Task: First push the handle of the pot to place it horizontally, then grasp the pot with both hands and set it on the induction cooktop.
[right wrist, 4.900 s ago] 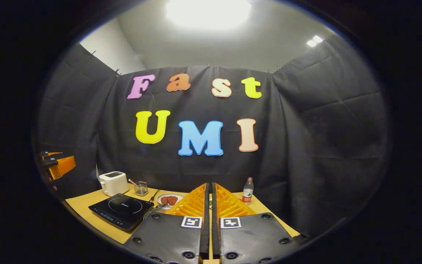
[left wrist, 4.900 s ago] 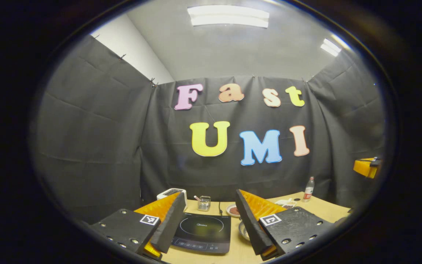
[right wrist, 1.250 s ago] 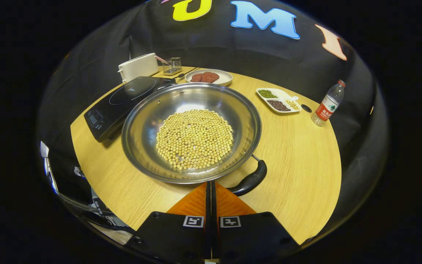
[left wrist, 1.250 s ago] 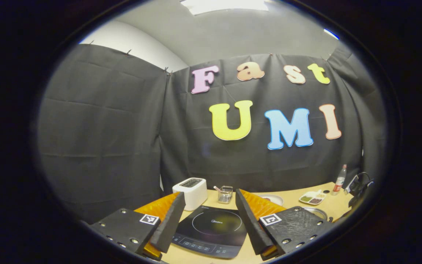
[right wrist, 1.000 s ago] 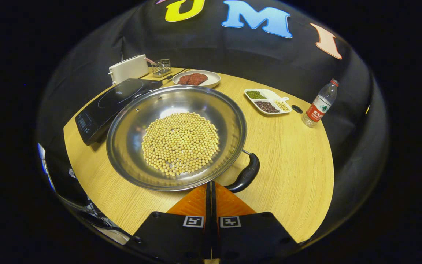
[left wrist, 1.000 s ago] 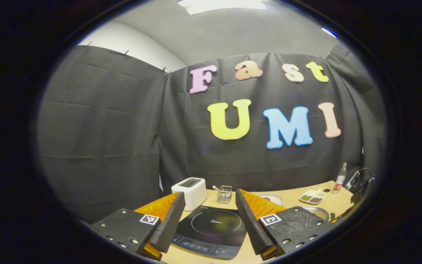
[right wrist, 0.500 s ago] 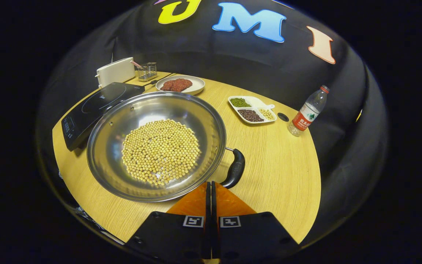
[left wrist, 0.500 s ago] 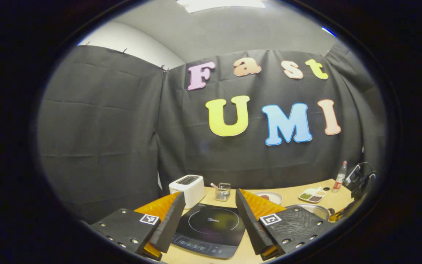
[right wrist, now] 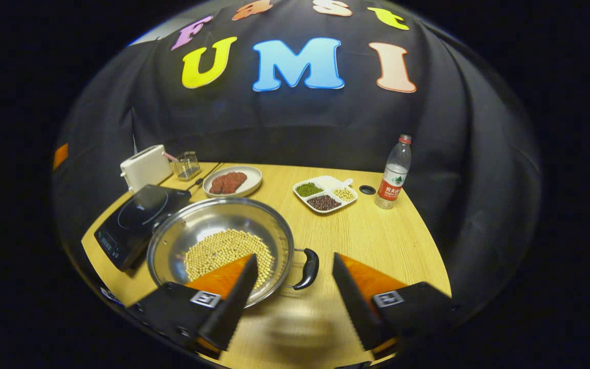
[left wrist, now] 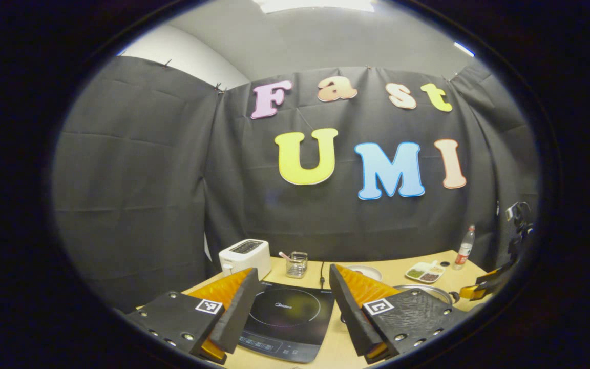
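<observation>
A wide steel pot [right wrist: 208,220] holding soybeans [right wrist: 218,248] sits on the wooden table, just right of the black induction cooktop [right wrist: 141,212]. Its black handle [right wrist: 306,269] sticks out on the pot's right side. My right gripper [right wrist: 294,258] hovers open near the table's front edge, and the handle lies in the gap between its fingers. One finger [right wrist: 233,287] overlaps the pot's near rim. My left gripper [left wrist: 292,270] hangs open over the cooktop [left wrist: 287,315] with nothing held. The pot's rim [left wrist: 430,289] shows to its right.
At the back stand a white toaster [right wrist: 139,166], a wire holder [right wrist: 187,164], a plate of meat [right wrist: 231,182], a divided dish of beans [right wrist: 325,195] and a water bottle [right wrist: 392,171]. A small hole [right wrist: 366,189] is in the tabletop. The table's round edge is close in front.
My right gripper has gone from shut to open and drawn back and up. The pot's handle has swung from the near side round to the right. The left gripper barely shifted.
</observation>
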The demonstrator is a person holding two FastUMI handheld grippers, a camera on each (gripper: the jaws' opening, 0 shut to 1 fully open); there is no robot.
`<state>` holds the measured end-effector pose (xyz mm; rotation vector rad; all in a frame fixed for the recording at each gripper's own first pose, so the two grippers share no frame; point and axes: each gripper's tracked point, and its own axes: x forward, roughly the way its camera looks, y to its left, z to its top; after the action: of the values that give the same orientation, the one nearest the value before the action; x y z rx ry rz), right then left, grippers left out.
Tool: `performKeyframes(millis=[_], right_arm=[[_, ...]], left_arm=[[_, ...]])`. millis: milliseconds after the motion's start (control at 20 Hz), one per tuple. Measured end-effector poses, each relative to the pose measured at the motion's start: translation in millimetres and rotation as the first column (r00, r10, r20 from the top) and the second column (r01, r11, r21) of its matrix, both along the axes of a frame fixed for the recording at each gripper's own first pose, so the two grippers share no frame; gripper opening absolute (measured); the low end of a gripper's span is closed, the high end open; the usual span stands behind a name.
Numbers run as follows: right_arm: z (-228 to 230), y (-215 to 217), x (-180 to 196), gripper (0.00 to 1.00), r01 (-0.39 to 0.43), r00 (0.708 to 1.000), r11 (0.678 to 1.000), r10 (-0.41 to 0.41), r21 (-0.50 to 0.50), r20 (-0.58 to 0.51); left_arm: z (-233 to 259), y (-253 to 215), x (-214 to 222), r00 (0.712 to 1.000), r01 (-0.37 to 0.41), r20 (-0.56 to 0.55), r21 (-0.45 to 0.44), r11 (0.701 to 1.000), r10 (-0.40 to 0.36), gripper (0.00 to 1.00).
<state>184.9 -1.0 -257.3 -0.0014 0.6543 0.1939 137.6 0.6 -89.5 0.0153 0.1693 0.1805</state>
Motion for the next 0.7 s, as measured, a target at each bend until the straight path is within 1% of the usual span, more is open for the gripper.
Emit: performKeyframes(millis=[50, 100, 150, 300, 400, 450, 550, 600, 700], right_arm=[[5, -2, 3, 0.96, 0.014, 1.000, 1.000, -0.014, 0.001, 0.021], [10, -4, 5, 0.94, 0.025, 0.999, 1.000, -0.025, -0.001, 0.037], [13, -6, 6, 0.96, 0.033, 0.998, 0.999, -0.033, -0.004, 0.049], [17, -6, 9, 0.96, 0.052, 0.997, 0.999, -0.052, 0.003, 0.060], [13, -9, 9, 0.96, 0.059, 0.997, 0.998, -0.059, -0.004, 0.049], [11, -10, 10, 0.96, 0.060, 0.997, 0.998, -0.060, -0.005, 0.042], [8, -9, 10, 0.96, 0.062, 0.997, 0.998, -0.062, -0.002, 0.036], [7, -8, 11, 0.96, 0.062, 0.997, 0.998, -0.062, -0.004, 0.035], [4, -8, 11, 0.96, 0.059, 0.998, 0.998, -0.058, -0.010, 0.035]], left_arm=[[-3, -6, 5, 1.000, 0.021, -0.006, -0.010, 1.000, -0.021, 0.82], [-8, -12, 11, 0.999, 0.044, -0.013, -0.020, 0.999, -0.044, 0.82], [-14, -17, 16, 0.998, 0.064, -0.021, -0.027, 0.998, -0.065, 0.84], [-35, -35, 33, 0.989, 0.135, -0.060, -0.020, 0.991, -0.136, 0.82], [-50, -48, 45, 0.979, 0.185, -0.090, -0.020, 0.983, -0.186, 0.82], [-59, -56, 50, 0.969, 0.216, -0.112, -0.030, 0.976, -0.218, 0.84], [-74, -64, 61, 0.963, 0.231, -0.128, -0.068, 0.970, -0.238, 0.84], [-81, -69, 66, 0.957, 0.243, -0.137, -0.098, 0.965, -0.255, 0.82], [-101, -74, 75, 0.952, 0.244, -0.156, -0.136, 0.960, -0.264, 0.82]])
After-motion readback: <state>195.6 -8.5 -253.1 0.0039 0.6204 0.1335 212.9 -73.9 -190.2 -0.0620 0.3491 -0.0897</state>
